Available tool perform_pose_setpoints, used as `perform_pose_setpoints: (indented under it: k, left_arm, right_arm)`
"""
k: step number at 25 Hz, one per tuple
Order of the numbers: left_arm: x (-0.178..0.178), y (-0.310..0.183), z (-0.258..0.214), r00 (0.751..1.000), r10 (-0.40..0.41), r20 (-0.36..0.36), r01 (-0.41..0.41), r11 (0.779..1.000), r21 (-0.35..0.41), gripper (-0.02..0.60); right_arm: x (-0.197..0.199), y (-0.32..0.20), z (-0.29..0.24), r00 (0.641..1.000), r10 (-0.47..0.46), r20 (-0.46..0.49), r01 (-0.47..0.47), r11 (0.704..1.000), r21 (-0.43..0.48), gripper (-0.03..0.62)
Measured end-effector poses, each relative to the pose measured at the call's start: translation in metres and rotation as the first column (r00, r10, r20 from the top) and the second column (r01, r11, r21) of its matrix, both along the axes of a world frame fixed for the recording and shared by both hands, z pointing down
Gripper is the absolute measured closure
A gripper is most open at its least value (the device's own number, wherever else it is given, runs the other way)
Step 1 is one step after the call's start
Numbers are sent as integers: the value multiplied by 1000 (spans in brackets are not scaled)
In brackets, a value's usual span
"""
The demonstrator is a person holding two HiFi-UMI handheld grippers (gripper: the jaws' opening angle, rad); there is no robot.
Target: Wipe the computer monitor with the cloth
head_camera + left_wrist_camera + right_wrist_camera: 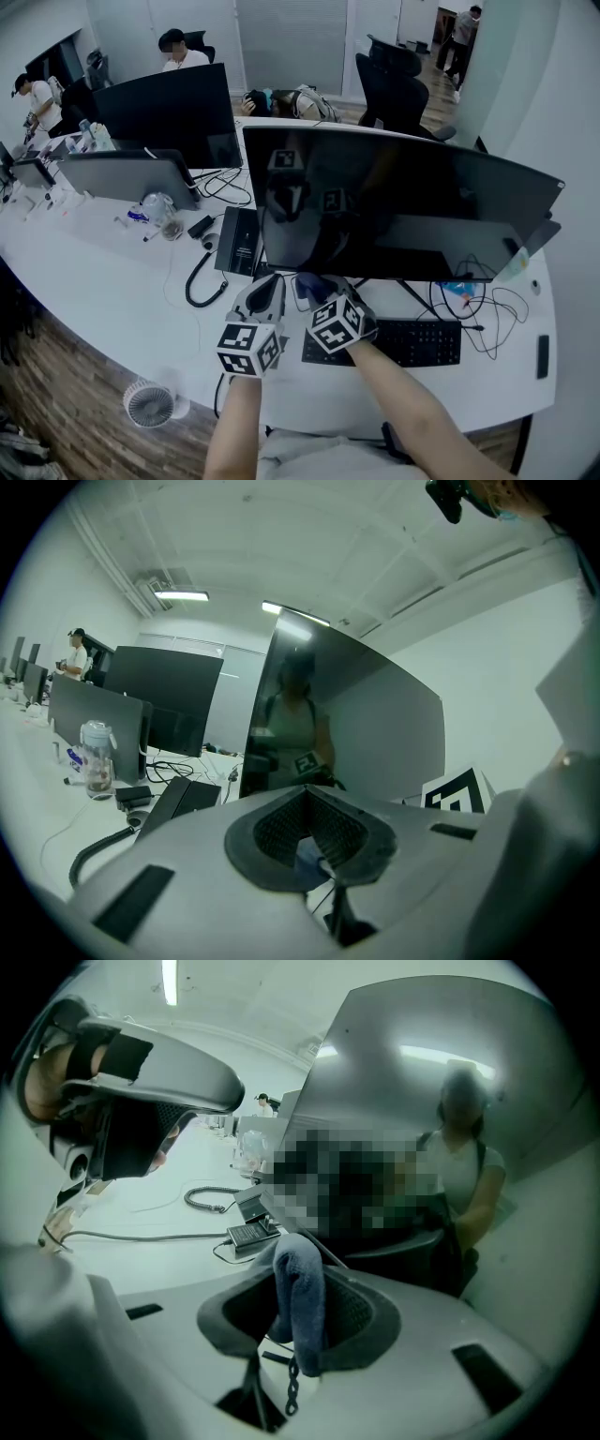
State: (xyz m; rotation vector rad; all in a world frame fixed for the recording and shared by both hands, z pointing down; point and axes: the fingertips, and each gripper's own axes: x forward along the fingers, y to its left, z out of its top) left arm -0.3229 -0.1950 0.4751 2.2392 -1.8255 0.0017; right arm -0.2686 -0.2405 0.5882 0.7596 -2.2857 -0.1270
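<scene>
Right claw grips the blue cloth low over the desk, just under the monitor; left claw seems clenched, empty. Wiping looks not yet begun: next, raise the cloth and press it flat to the monitor.

left gripper and right gripper: grey moulded shells, dark mesh-textured pads, black slot cut-outs. white marker cubes with black squares. pale top worn.

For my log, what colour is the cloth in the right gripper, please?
The cloth is blue-grey, clearest in the right gripper view.
</scene>
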Motion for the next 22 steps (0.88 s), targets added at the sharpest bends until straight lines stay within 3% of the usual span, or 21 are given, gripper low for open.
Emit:
perform_pose_setpoints:
  k: [22]
  left_arm:
    - [67, -2, 9, 1000, 18, -1, -18, 998, -54, 574]
  right_arm:
    - [60, -11, -2, 1000, 16, 3, -16, 1000, -14, 470]
